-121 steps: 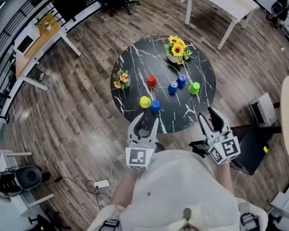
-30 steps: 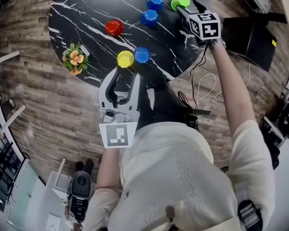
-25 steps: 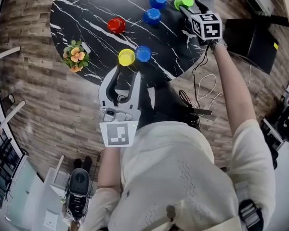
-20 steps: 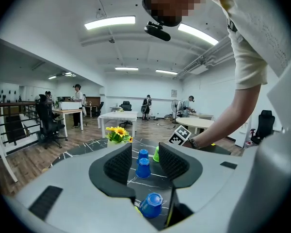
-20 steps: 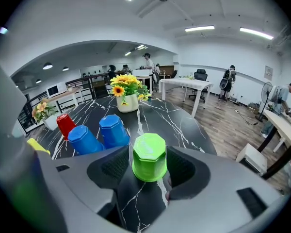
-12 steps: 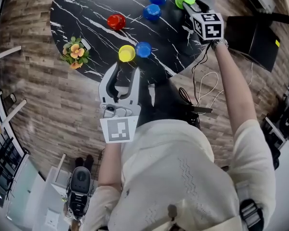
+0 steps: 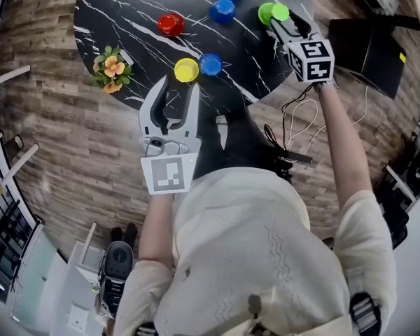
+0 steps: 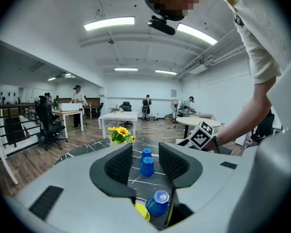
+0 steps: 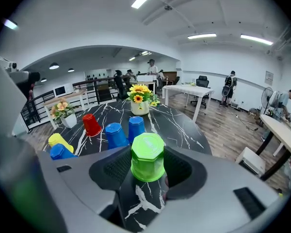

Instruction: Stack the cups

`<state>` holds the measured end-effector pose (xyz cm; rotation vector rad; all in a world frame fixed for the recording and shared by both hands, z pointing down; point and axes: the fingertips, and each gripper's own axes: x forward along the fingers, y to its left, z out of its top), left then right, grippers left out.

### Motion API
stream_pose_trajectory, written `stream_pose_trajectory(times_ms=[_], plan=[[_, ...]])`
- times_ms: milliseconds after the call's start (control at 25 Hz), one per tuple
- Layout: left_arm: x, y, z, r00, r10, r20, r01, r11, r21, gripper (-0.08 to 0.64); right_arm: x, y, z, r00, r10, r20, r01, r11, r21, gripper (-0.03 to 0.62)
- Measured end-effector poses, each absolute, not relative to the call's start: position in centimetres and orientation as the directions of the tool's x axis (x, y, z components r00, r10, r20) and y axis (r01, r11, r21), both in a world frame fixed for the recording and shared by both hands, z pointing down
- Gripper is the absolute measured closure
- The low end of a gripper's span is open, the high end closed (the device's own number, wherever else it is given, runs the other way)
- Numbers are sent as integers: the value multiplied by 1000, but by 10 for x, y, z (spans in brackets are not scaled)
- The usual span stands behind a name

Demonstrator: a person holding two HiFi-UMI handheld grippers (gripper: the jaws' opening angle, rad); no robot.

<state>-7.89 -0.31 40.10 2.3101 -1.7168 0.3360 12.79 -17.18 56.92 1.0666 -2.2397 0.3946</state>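
Marble table [image 7: 126, 12] – five cups sit upside down on it. Left gripper [image 7: 178, 86] spread, empty, near the yellow cup [image 7: 186, 69]. Right gripper [image 7: 280, 21] jaws just closed, pinching the green cup [image 9: 147, 157] at the table's right side. Probably light, thin, slick plastic – grip mid-wall, gently.

Everything's looking bright and even here. Light is coming down from the ceiling strips [image 8: 109, 23], which are blowing out to pure white in both gripper views. Shadows are staying soft and faint, nothing harsh anywhere. The glossy table [image 7: 119, 5] is picking up a little sheen. Fisheye is bending the floor [image 7: 49, 138] planks hard toward the edges of the head view, and both gripper views are fading into black corners. The green cup [image 9: 147, 157] is coming out crisp up close, while the far end of the room is looking small and mushy.
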Motion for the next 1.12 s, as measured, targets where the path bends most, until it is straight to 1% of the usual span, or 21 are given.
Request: stream_pose_trajectory(times_ms=[520, 1120], plan=[[-77, -12, 403, 331, -891, 310, -942, -331, 53, 387, 108, -104, 556, -524, -561, 641, -746, 665, -28, 376], [-78, -13, 410, 356, -880, 313, -933, -354, 65, 387, 77, -42, 578, -551, -474, 687, -670, 742, -26, 374]])
